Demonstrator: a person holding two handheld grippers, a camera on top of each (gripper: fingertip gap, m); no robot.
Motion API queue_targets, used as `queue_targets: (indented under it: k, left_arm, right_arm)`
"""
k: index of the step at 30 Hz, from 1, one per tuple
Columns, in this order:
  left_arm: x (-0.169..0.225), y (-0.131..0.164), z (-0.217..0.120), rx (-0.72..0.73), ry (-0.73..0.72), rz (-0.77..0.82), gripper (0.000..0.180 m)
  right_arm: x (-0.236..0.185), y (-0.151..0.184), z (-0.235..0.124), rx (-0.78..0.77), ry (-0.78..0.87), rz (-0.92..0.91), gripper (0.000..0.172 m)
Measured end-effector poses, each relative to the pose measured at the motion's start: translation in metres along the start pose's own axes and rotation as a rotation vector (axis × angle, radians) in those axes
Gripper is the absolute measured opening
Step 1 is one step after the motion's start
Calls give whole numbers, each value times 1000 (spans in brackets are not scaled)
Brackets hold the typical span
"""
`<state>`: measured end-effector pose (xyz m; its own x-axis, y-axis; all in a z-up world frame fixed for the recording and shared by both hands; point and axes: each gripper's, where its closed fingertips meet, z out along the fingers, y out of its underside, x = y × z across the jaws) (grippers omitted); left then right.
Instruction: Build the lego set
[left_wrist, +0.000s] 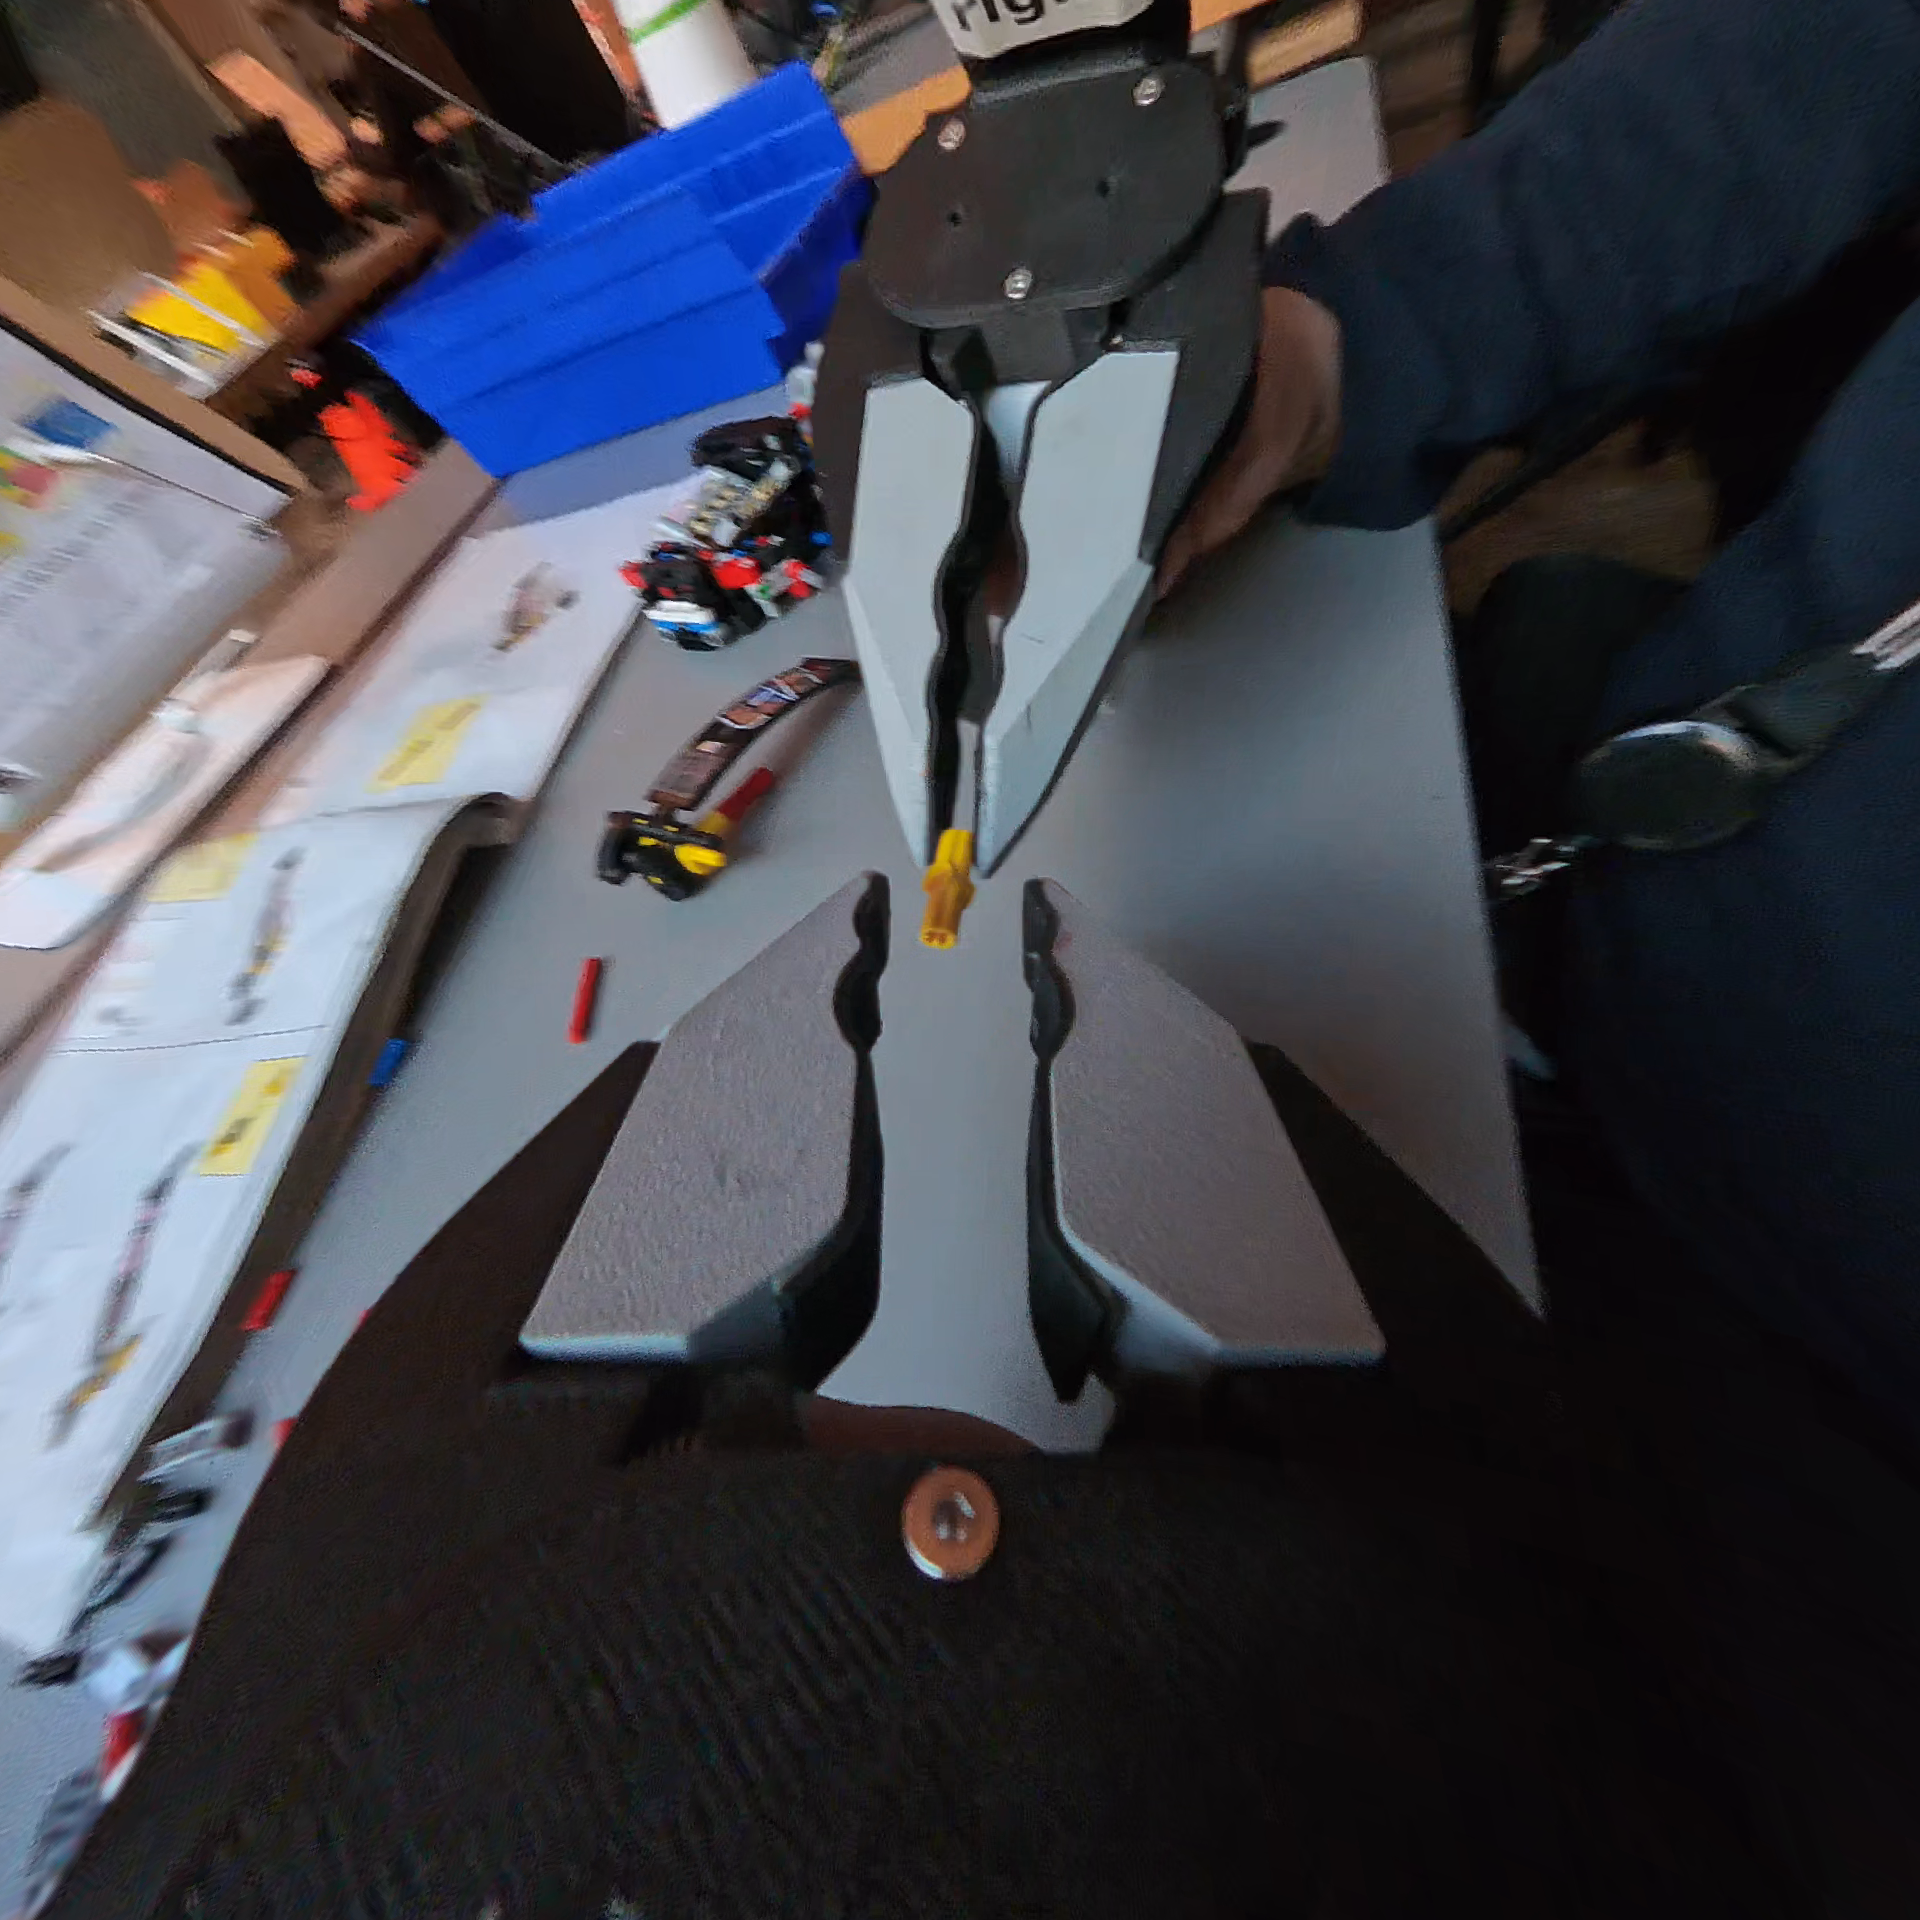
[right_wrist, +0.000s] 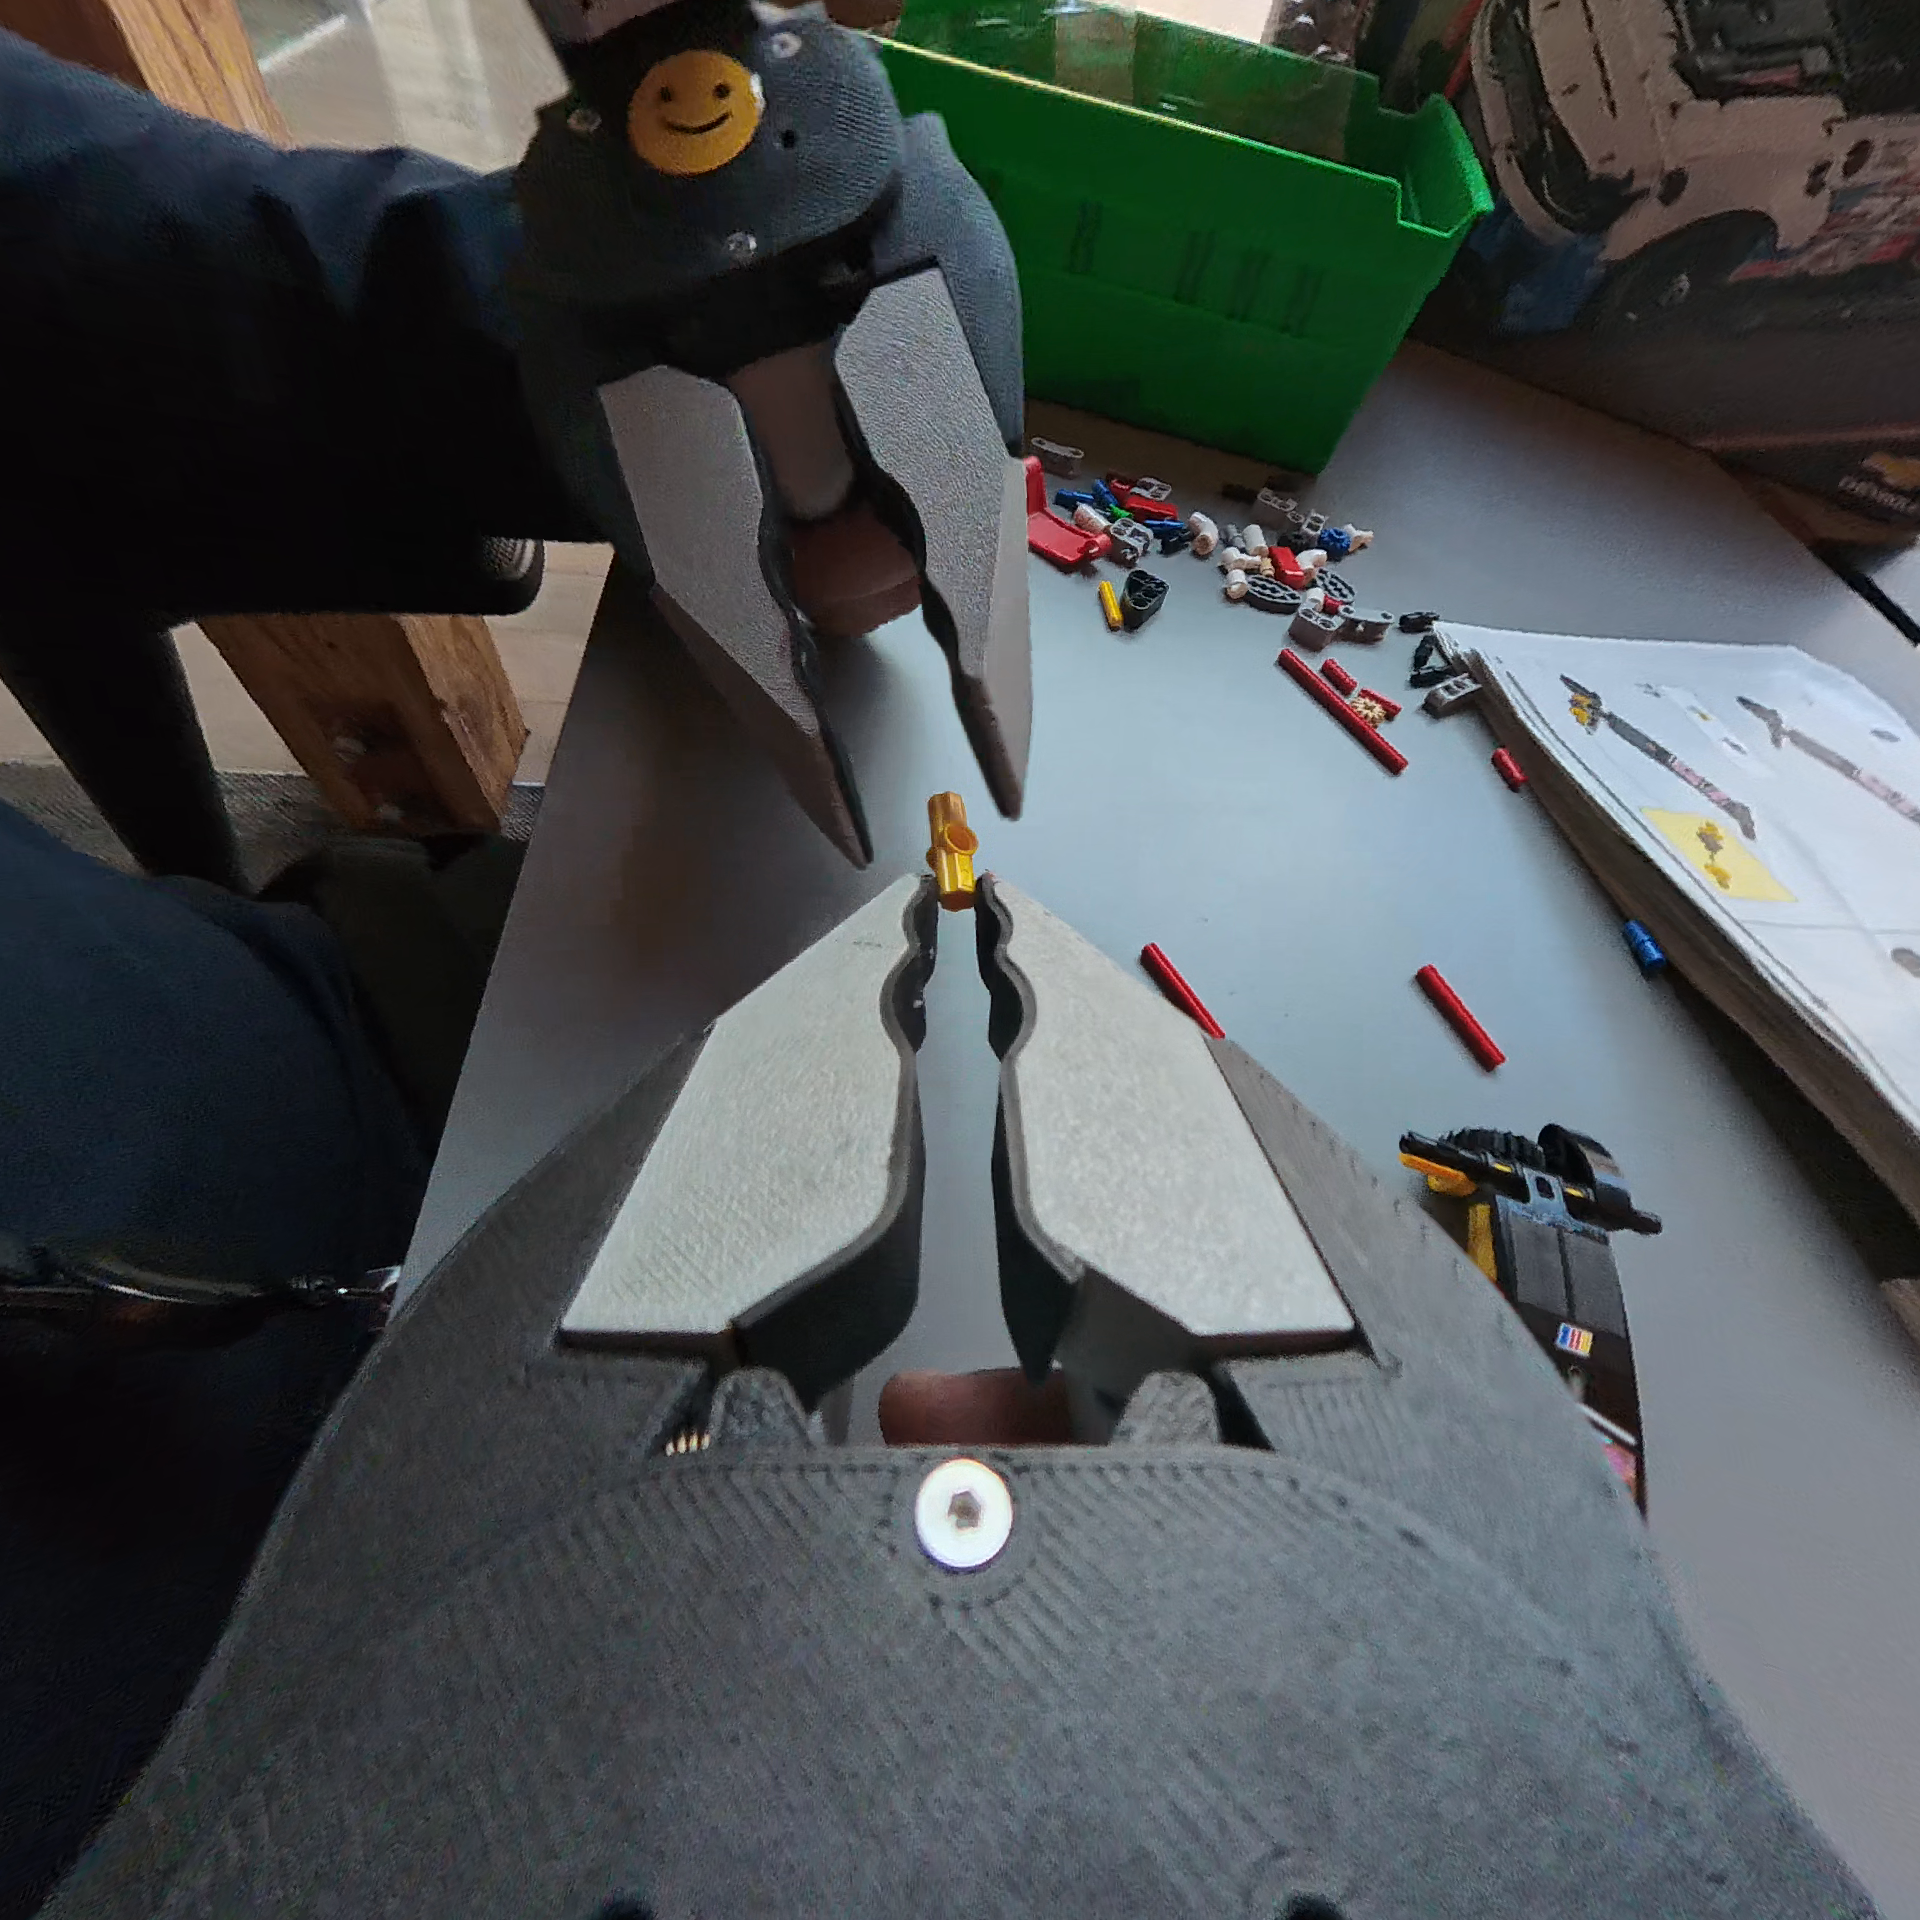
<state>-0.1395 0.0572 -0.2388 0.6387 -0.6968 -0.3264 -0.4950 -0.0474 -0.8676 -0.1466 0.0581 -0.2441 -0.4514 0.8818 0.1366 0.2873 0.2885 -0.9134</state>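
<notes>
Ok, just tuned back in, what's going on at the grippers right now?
A person holds both grippers tip to tip above the grey table. The right gripper pinches one end of a small yellow connector piece in its jaws. The left gripper faces it with jaws open on either side of the piece's free end, not touching it. Loose red rods, a pile of small bricks and an open instruction booklet lie around.

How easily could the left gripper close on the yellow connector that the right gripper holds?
Probably easily: the left gripper is open, the yellow connector sticks out from the right gripper toward its gap, nothing between.
</notes>
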Motion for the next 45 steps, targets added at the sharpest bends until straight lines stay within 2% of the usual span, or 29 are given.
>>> queue_targets:
  k: [3, 7, 13, 15, 16, 18, 20, 23, 27, 32, 38, 45]
  left_arm:
    - [1, 5, 1, -20, 18, -23, 22]
    - [5, 5, 1, -23, 48, -27, 7]
    - [2, 12, 4, -66, 46, -56, 7]
    - [-6, 26, 2, -140, 5, -14, 6]
    - [-11, 38, -1, -198, -27, 17, 7]
    - [-17, 59, -5, -299, -58, 65, 7]
    - [-18, 66, -6, -338, -60, 84, 7]
    - [-17, 69, -3, -359, -58, 102, 7]
    - [-16, 70, -4, -356, -57, 107, 7]
    - [-16, 70, -3, -354, -40, 83, 7]
    - [-17, 70, -3, -353, -27, 62, 7]
    - [-16, 68, 4, -364, -34, 17, 7]
  right_arm:
    - [-5, 0, 1, -2, 8, -73, 5]
    - [-7, 1, 3, -16, 19, -120, 5]
    - [-5, 2, 4, -24, 33, -115, 5]
    - [0, 4, 4, -36, 40, -101, 5]
    - [4, 5, 3, -39, 46, -82, 12]
    - [18, 11, 3, -64, 61, 4, 15]
    - [34, 23, 6, -139, 83, 97, 16]
    - [44, 41, 14, -265, 70, 109, 21]
    - [58, 49, 17, -372, 95, -34, 15]
    - [64, 55, 23, -461, -11, -63, 15]
    - [56, 55, 28, -475, -141, -17, 2]
    - [41, 58, 16, -438, -82, 31, 1]
